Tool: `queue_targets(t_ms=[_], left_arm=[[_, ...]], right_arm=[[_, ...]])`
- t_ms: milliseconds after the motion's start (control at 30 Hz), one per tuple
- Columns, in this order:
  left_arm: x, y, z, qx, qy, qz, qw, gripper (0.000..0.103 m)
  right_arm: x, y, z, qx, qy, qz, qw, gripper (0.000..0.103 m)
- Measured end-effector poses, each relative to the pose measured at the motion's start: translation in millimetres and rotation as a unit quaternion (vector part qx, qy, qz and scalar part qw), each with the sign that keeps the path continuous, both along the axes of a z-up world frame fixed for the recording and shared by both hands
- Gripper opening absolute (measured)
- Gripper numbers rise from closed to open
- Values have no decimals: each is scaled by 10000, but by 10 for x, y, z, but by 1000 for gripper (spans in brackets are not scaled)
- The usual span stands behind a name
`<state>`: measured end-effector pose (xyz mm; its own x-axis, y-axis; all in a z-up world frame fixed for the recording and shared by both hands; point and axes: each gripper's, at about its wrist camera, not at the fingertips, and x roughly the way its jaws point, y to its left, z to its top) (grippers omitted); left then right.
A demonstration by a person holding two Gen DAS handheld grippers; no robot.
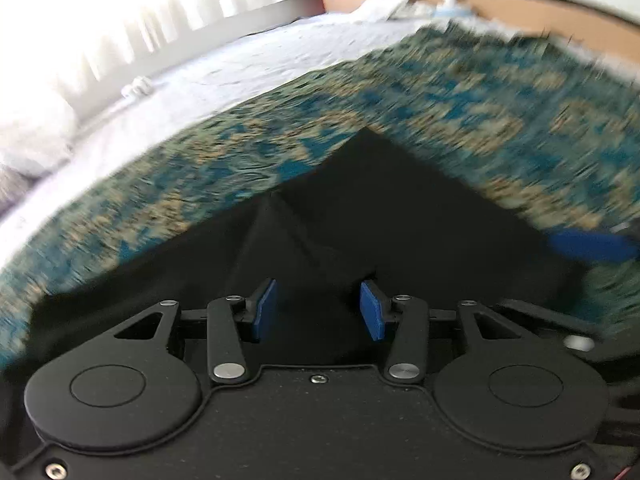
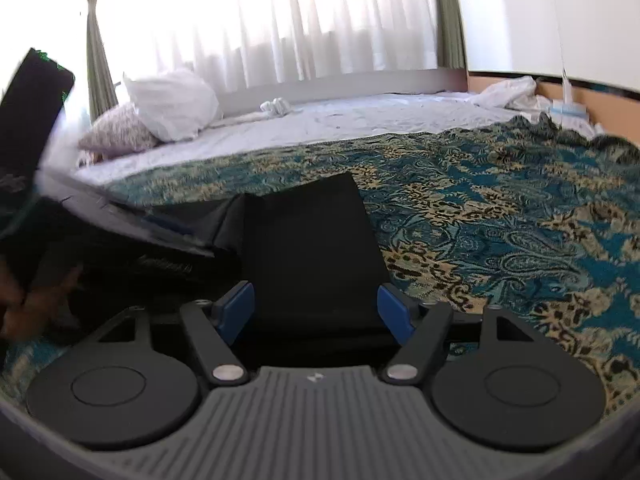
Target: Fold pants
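Observation:
Black pants [image 1: 380, 200] lie on a teal and tan patterned blanket [image 1: 440, 92]. My left gripper [image 1: 318, 310] has its blue pads partly apart, with black cloth bunched between them. Creases run up from the pads, and the cloth stays sharp while the blanket blurs. In the right wrist view the pants [image 2: 304, 240] form a flat folded panel. My right gripper [image 2: 316, 312] stands wide open at the panel's near edge, its pads clear of the cloth. One blue finger of it [image 1: 592, 244] shows at the right of the left wrist view. The blurred left gripper body [image 2: 120, 220] and a hand [image 2: 24, 304] are at the left.
The blanket [image 2: 500, 220] covers the near part of a bed with a white sheet [image 2: 340, 124]. Two pillows [image 2: 172, 108] lie at the far left under curtains. Rumpled white cloth [image 2: 508, 92] sits at the far right by an orange wall.

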<state>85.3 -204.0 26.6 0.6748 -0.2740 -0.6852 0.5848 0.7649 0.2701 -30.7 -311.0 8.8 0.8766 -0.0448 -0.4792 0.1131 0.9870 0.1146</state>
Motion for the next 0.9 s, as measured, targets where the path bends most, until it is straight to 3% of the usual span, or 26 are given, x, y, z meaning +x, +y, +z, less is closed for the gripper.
queue_targets(t_ms=[100, 167, 233, 433, 567, 667, 767, 900], left_arm=[[145, 50, -29, 403, -393, 266, 9981, 47], [308, 120, -24, 768, -703, 728, 9919, 47], [511, 244, 17, 874, -791, 1238, 9853, 47], [909, 804, 275, -5, -345, 2534, 9667, 45], [726, 961, 453, -503, -376, 2340, 9702, 48], [453, 977, 535, -708, -311, 1913, 9785, 50], [88, 1032, 539, -1031, 87, 1385, 9849, 52], [-317, 1151, 460, -1376, 561, 1106, 9827, 54]], right_arm=[[-22, 75, -22, -280, 18, 146, 9995, 80], [-20, 97, -27, -328, 18, 191, 9993, 81], [-10, 88, -23, -286, 13, 200, 9994, 81], [1, 75, 0, -9, -29, 341, 9994, 81], [16, 163, -12, -152, 0, 537, 9984, 81], [10, 240, -24, -305, 11, 684, 9972, 81], [2, 272, -29, -431, 12, 726, 9964, 81], [-41, 255, -24, -405, -20, 699, 9967, 82]])
